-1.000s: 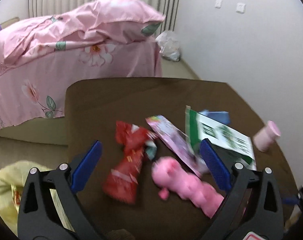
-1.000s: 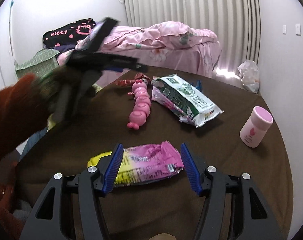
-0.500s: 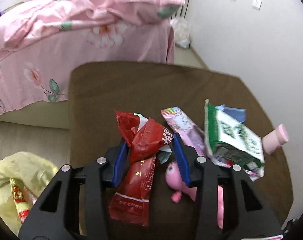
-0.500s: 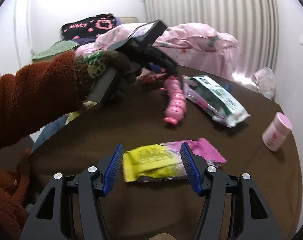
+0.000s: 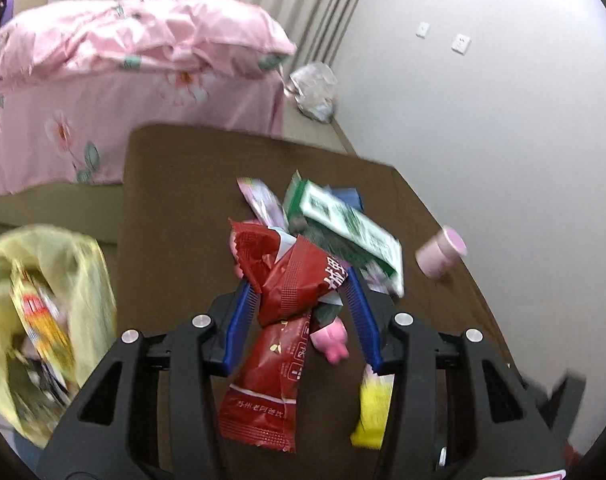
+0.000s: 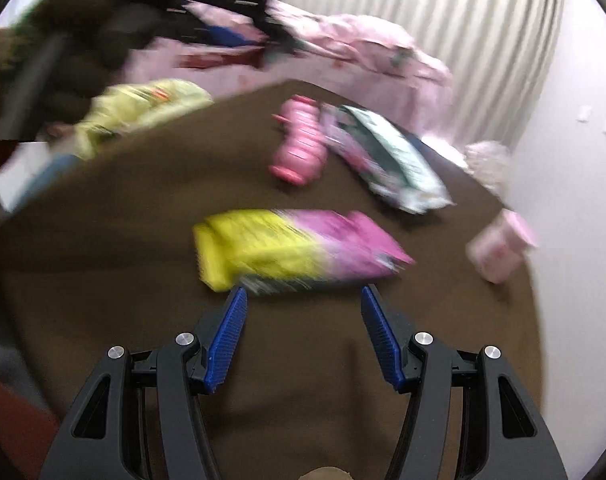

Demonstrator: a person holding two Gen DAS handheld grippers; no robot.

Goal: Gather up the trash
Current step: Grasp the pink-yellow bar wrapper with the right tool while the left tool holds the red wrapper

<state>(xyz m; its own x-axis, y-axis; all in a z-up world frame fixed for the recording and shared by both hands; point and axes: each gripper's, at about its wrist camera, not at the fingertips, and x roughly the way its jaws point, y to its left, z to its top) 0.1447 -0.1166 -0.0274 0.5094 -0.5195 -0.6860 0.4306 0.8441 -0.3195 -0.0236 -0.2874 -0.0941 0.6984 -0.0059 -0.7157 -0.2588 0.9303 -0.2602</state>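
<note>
left claw (image 5: 303, 292) clamped on a red snack wrapper (image 5: 281, 300) above the brown worktop (image 5: 175, 208), right claw (image 6: 303, 312) apart, just short of a yellow-and-pink wrapper (image 6: 295, 248), yellow trash bag (image 5: 43, 320) beside the worktop

bare table (image 6: 103, 280) left, wrappers (image 6: 383, 156) crowding right

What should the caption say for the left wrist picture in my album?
Left gripper shut on a red wrapper above the brown table, yellow bag waiting beside it.
</note>
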